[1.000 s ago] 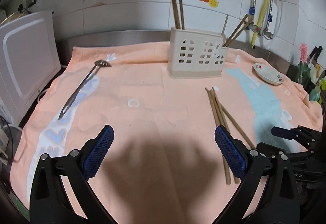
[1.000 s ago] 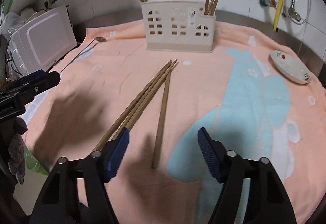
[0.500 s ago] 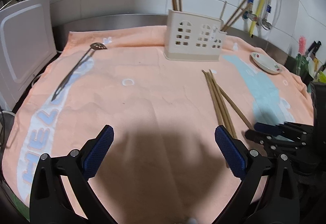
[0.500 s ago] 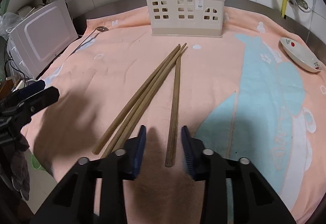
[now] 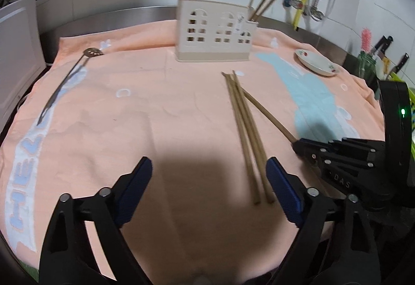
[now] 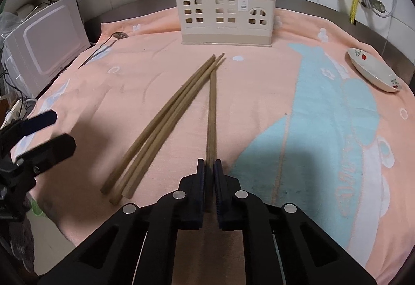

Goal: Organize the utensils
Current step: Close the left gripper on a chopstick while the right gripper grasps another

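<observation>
My right gripper (image 6: 210,168) is shut on the near end of a single wooden chopstick (image 6: 212,108) that lies on the peach towel (image 6: 259,113). It also shows in the left wrist view (image 5: 301,144), gripping that chopstick (image 5: 267,113). Three more chopsticks (image 6: 160,126) lie bundled just to its left; in the left wrist view they (image 5: 246,137) are ahead of my open, empty left gripper (image 5: 208,189). A cream utensil holder (image 6: 224,12) with chopsticks in both end compartments stands at the back.
A metal slotted spoon (image 5: 64,85) lies on the towel at the far left. A small white dish (image 6: 373,69) sits at the right. A white appliance (image 6: 44,38) stands at the left. Pipes and a tiled wall are behind.
My right gripper moved forward and closed from wide open onto the end of the single chopstick. My left gripper stayed open and shifted slightly forward.
</observation>
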### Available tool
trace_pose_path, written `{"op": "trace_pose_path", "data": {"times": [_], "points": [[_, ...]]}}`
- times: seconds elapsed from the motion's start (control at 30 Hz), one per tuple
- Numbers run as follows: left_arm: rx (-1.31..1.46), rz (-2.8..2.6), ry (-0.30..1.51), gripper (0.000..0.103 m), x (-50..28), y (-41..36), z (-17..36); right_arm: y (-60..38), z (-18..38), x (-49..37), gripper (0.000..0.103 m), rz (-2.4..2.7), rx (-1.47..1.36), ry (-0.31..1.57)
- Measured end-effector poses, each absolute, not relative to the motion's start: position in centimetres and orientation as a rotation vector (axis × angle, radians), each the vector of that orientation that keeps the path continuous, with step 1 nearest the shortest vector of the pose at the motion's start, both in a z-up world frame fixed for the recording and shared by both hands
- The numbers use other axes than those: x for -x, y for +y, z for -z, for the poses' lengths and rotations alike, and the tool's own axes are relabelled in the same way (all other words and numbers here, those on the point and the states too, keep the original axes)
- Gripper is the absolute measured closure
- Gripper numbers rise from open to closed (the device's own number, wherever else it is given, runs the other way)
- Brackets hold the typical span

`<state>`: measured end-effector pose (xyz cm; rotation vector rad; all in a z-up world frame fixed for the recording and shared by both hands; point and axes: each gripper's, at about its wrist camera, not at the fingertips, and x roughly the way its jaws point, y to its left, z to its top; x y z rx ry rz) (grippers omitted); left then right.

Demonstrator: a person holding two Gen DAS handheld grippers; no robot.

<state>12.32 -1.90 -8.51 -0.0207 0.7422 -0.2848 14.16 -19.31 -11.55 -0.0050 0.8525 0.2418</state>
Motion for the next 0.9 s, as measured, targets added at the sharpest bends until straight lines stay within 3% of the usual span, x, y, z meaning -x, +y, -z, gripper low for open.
{"op": "trace_pose_path", "data": {"times": [0.27, 0.47, 0.9], "points": [[0.007, 0.363, 0.787, 0.06, -13.2, -4.6, 9.7, -19.9, 11.6, -14.0, 0.097, -0.237, -0.015, 0.848], [0.031, 0.387, 0.83, 0.082, -14.2, -5.2, 10.7, -20.4, 11.6, -13.9, 0.097, -0.229, -0.034, 0.848], [0.029, 0.336, 0.859, 0.084, -15.3, -6.1, 11.4, -20.4, 11.7, -14.0, 0.096, -0.231, -0.023, 0.845]]}}
